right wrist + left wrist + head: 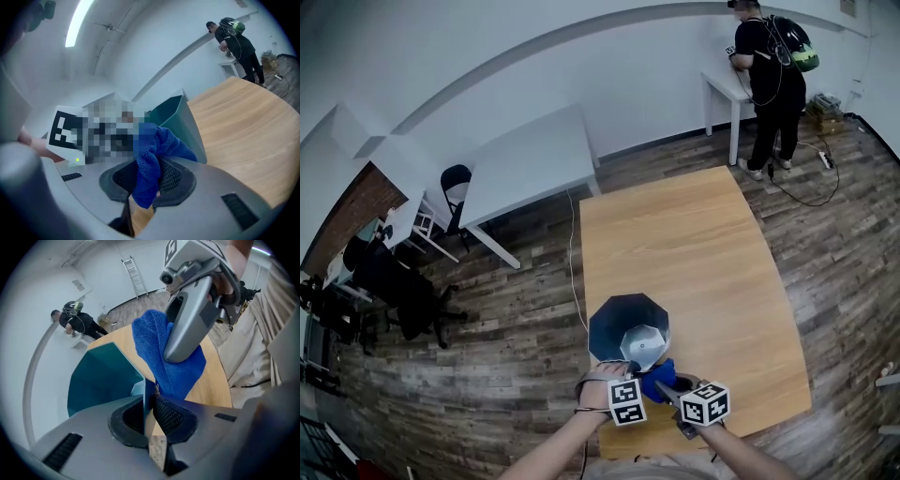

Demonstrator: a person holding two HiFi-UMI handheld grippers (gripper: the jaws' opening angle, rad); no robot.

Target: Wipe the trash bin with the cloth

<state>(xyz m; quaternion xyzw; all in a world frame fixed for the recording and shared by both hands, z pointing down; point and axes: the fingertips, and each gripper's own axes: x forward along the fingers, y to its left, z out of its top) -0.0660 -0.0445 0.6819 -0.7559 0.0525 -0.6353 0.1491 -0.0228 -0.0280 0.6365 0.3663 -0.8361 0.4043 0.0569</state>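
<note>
Blue terry cloth point(157, 152) clamped in right claw point(143, 180), just beside dark teal plastic trash bin point(98, 376). Left claw point(149, 413) pinches the bin's thin rim on light wooden worktop point(675, 234).

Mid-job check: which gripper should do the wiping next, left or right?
Right. The right gripper is shut on the blue cloth beside the trash bin; the left gripper is clamped on the bin's wall, likely best left steadying it.

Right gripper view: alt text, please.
Right claw shut on a bunched blue cloth, with a teal trash bin right behind it on a wooden table. A person stands far off in the background.
</note>
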